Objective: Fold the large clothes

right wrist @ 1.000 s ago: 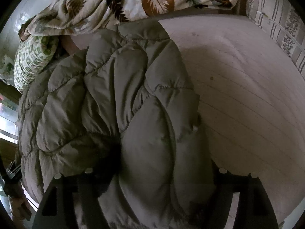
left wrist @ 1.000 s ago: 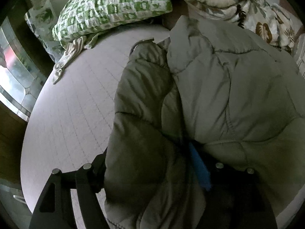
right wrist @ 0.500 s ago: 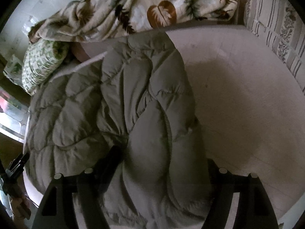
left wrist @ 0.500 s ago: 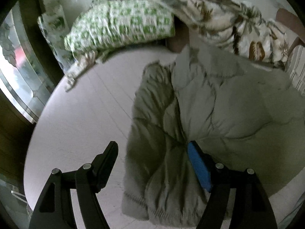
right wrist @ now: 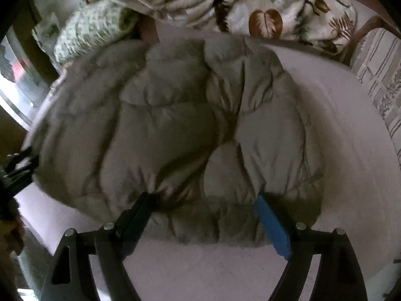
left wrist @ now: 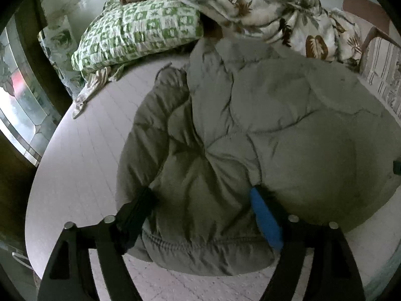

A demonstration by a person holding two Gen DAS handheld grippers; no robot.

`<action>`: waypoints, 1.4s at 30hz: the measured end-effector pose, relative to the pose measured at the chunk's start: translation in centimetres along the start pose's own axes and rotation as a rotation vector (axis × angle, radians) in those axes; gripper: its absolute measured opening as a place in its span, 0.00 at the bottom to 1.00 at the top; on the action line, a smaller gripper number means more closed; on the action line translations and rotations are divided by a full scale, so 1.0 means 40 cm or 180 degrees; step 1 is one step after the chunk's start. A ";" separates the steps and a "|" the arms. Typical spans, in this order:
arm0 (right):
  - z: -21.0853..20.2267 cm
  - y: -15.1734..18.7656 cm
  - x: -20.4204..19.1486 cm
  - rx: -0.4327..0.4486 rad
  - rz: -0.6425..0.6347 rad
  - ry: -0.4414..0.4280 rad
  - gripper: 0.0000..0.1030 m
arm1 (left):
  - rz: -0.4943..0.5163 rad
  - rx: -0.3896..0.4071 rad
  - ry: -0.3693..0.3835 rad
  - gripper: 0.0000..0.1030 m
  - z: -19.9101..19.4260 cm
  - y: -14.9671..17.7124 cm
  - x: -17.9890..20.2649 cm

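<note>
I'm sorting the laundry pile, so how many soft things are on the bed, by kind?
Puffer jacket: 1
Green checked pillow: 1
Leaf-print blanket: 1
Small crumpled cloth: 1
Total: 4

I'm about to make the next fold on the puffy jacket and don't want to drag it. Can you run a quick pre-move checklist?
1. Grey-green quilted puffer jacket lying on the pale mattress: ok.
2. Left gripper has just been opening, hem between its fingers: pressing or free, cannot tell.
3. Right gripper, likewise: cannot tell.
4. Green checked pillow apart from the jacket: ok.
5. Leaf-print blanket apart from the collar: not ok, it touches.
</note>
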State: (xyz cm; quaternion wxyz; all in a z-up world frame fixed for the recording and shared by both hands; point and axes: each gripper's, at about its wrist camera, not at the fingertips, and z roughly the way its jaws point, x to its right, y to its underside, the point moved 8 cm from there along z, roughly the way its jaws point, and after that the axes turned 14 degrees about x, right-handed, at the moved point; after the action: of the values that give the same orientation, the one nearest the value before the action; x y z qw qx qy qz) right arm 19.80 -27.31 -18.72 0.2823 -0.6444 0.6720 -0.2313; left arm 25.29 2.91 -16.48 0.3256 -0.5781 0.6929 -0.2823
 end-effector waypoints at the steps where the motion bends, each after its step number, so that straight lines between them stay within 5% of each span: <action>1: 0.018 0.007 0.007 0.0007 0.0092 -0.0035 0.87 | -0.0024 -0.0036 0.0000 0.82 0.004 0.004 -0.001; 8: 0.103 0.025 0.043 -0.0091 0.0419 -0.0154 0.94 | -0.0244 -0.0267 0.0004 0.98 0.057 0.022 -0.027; 24: -0.123 0.025 -0.022 0.0339 0.0344 0.0095 0.96 | -0.0505 0.0024 0.0020 0.97 -0.084 0.055 -0.050; 42: -0.190 0.132 -0.063 0.0443 0.0278 0.0133 1.00 | -0.0326 -0.0002 0.0069 0.97 -0.173 0.127 -0.014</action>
State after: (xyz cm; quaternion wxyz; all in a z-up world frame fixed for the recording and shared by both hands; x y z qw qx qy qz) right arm 10.82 -24.89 -16.50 0.3222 -0.5883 0.6875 -0.2783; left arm 16.84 4.44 -15.95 0.3029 -0.6099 0.6659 -0.3047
